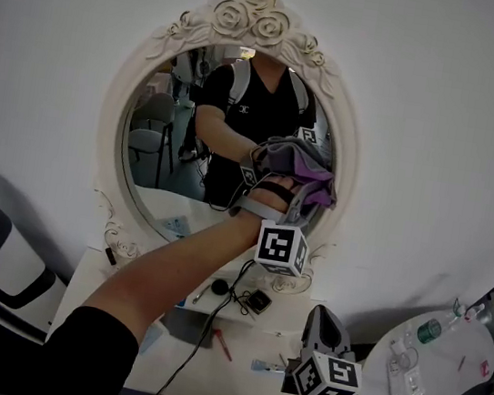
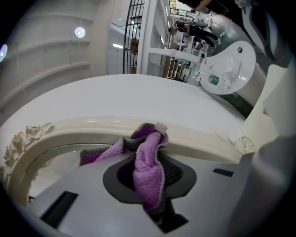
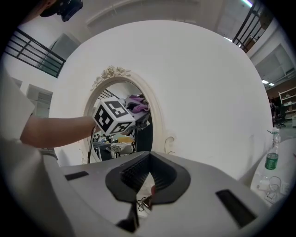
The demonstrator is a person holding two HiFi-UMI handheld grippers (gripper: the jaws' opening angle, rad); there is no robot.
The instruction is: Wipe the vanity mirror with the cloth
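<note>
Nearest me, the right claw [image 3: 147,179] hangs low over the desk [image 1: 162,365], jaws together with nothing between them. It takes no part in the work.

Further out, my left claw [image 2: 150,187] is raised to the mirror [image 1: 161,170] and clamped on the cloth [image 2: 149,162]. The cloth is purple, bunched into a thick wad, with a loose fold trailing to one side. In the head view the left claw [image 1: 287,187] holds the cloth [image 1: 306,162] against the right side of the glass, close to the inner edge of the frame [image 1: 344,161]. I cannot confirm how much of the wad lies flat on the glass.

Findings on risk:
- The wad is narrow, so a stroke may clean only a strip and leave streaks.
- If I tilt the claw, the hard jaw tips could meet the glass and mark it.
- The carved frame lies just beside the cloth; a stroke running wide may snag the trailing fold and drag it from the grip.
- Heavy pressure may shift the mirror, whose fixing I cannot see.
</note>
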